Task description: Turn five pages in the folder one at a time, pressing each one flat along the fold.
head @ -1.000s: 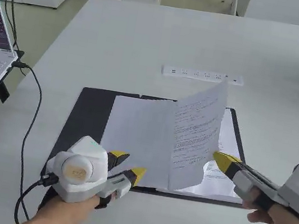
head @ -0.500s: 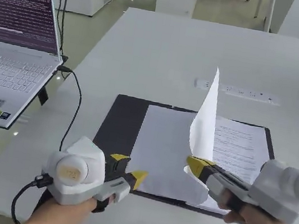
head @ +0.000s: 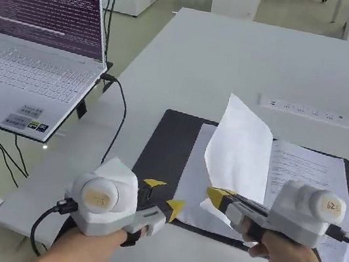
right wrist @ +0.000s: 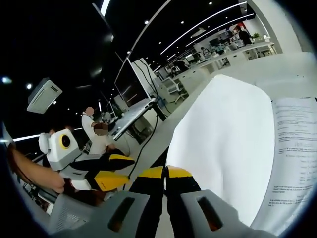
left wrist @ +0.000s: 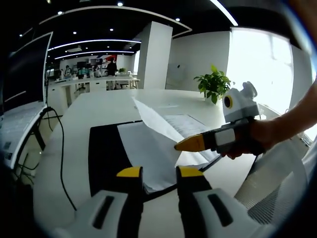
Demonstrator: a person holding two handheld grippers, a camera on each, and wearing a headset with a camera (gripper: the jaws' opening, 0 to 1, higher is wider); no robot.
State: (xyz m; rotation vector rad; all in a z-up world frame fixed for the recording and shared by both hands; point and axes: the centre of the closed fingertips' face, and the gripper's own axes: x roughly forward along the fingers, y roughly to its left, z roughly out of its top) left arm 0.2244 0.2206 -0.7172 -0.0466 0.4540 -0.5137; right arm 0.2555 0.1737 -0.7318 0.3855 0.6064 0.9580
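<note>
A black folder (head: 166, 143) lies open on the white table, with a printed page (head: 307, 175) on its right half. My right gripper (head: 219, 196) is shut on the lower corner of a white page (head: 241, 148), which stands curled above the folder's middle and leans left. In the right gripper view the jaws (right wrist: 166, 173) meet on that page (right wrist: 228, 134). My left gripper (head: 166, 195) hovers open at the folder's front left edge, holding nothing. In the left gripper view its jaws (left wrist: 160, 172) are apart, with the lifted page (left wrist: 153, 119) and the right gripper (left wrist: 195, 144) ahead.
An open laptop (head: 34, 49) stands at the table's left, and a black cable (head: 122, 116) runs from it past the folder's left edge. A white power strip (head: 310, 113) lies beyond the folder. The table's near edge is just under both hands.
The right gripper has carried the held page leftward, from the right half to over the fold. The left gripper has stayed open at the front left. The camera has swung left.
</note>
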